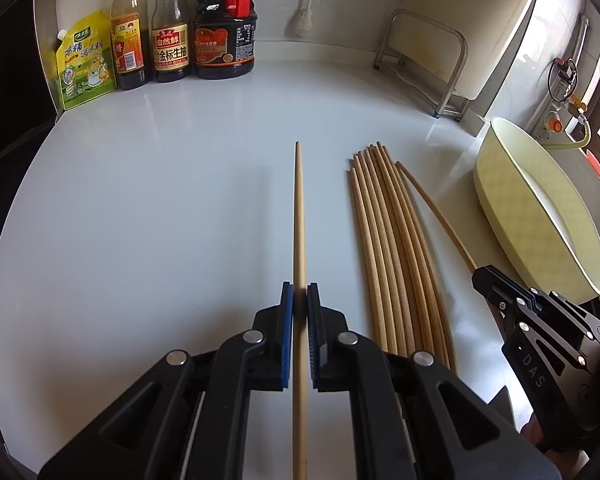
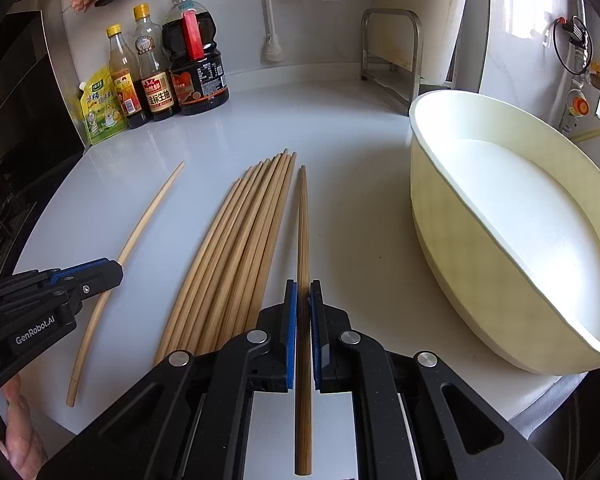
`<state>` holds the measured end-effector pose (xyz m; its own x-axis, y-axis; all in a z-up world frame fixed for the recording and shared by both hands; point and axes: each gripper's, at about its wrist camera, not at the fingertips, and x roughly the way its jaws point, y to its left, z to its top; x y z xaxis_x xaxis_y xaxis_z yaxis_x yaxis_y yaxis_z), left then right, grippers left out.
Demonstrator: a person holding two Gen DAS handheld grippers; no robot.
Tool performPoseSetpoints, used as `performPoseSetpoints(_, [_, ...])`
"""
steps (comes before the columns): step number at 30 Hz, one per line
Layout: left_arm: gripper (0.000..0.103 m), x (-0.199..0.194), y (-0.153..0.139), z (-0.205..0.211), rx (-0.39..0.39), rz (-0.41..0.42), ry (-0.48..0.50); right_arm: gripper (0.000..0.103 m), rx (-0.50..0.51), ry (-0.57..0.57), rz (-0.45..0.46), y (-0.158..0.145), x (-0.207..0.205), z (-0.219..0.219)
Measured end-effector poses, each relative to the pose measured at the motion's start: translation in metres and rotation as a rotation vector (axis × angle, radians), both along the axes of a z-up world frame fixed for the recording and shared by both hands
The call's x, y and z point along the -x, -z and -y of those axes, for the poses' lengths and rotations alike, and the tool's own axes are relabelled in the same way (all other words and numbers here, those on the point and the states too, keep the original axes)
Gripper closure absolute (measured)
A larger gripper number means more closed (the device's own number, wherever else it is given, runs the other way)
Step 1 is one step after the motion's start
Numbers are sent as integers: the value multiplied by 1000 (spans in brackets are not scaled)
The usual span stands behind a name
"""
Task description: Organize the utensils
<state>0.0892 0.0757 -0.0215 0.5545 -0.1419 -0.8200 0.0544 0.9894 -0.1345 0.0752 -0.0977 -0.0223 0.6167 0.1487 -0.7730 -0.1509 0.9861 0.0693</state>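
- Two black grippers with blue-padded jaws sit nearest, each clenched on one chopstick: the left gripper (image 1: 300,300) grasps a pale wooden chopstick (image 1: 299,216), the right gripper (image 2: 303,300) a darker brown wooden chopstick (image 2: 302,232).
- Both held sticks run lengthwise between the jaws, tips pointing away over the glossy white table (image 1: 160,208); whether they touch the surface I cannot tell.
- A thumb (image 2: 20,432) of the person shows at the lower left edge of the right wrist view, behind the left gripper.
- Between the two held sticks lies a bundle of brown wooden chopsticks (image 2: 236,248), side by side and flat on the table, just left of the right gripper's stick.
- To the right stands a pale yellow round plastic basin (image 2: 432,216), apart from the chopsticks.
- At the far left edge stand a yellow-green seasoning pouch (image 1: 85,64), two clear glass sauce bottles (image 1: 171,36) and a dark soy sauce jug with a red handle (image 1: 225,28).
- At the far right stands a bare metal rack (image 1: 424,60) against the wall.
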Motion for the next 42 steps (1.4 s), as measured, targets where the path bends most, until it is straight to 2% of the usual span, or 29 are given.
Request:
performPoseSetpoints(9, [95, 1, 3, -1, -3, -6, 3, 96, -8, 3, -77, 16, -6, 2])
performPoseSetpoints(12, [95, 1, 5, -2, 0, -10, 6, 81, 8, 10, -70, 17, -6, 0])
performPoseSetpoints(19, [95, 0, 8, -5, 14, -16, 21, 80, 69, 19, -60, 19, -17, -6])
performPoseSetpoints(24, [95, 0, 8, -7, 25, -16, 23, 80, 116, 5, -50, 20, -27, -15])
performPoseSetpoints(26, [95, 0, 8, -8, 28, -17, 23, 93, 135, -2, -49, 20, -29, -18])
performPoseSetpoints(28, [95, 0, 7, -9, 30, -15, 24, 97, 149, -4, -46, 20, -28, -20])
performPoseSetpoints(34, [95, 1, 0, -8, 38, -3, 30, 97, 61, 32, -5, 9, -21, -7])
performPoseSetpoints(38, [95, 1, -9, -5, 57, 3, 43, 97, -9, 31, 37, -14, -11, -2])
performPoseSetpoints(42, [95, -1, -30, 7, 63, 41, 75, 97, -71, 31, 115, -49, 3, 6])
